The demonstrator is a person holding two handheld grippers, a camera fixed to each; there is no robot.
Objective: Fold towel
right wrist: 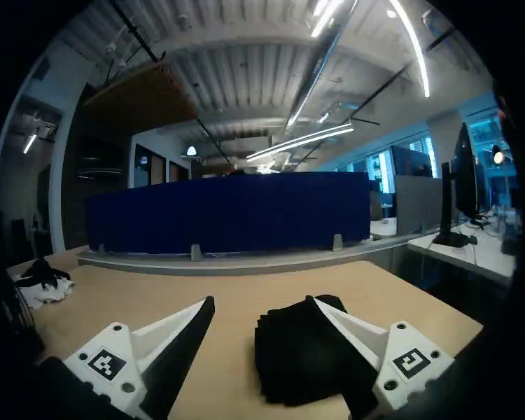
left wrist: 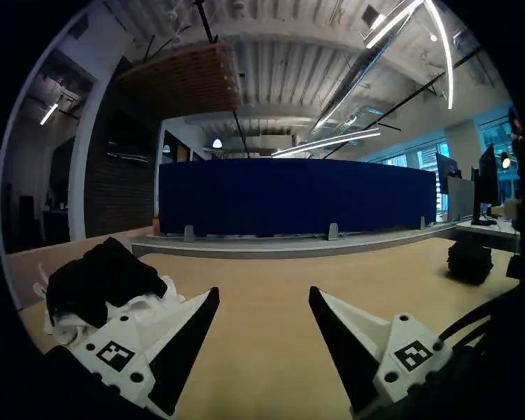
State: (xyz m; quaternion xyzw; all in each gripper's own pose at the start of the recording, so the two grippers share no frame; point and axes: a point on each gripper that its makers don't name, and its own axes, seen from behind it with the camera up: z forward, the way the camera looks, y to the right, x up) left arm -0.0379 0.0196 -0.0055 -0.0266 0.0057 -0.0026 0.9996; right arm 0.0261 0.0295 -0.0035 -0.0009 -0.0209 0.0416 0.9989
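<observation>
Left tongs point(left wrist: 262, 290) gape wide over the wooden worktop point(left wrist: 276, 336), gripping nothing. A heap of black and white cloths point(left wrist: 101, 287) sits at eight o'clock, just beside the left finger. Right tongs point(right wrist: 260, 299) are spread wide too, holding nothing. The folded black towel point(right wrist: 301, 357) lies at six o'clock between the fingers, up against the right one. A blue partition point(right wrist: 227, 213) stands at twelve.
</observation>
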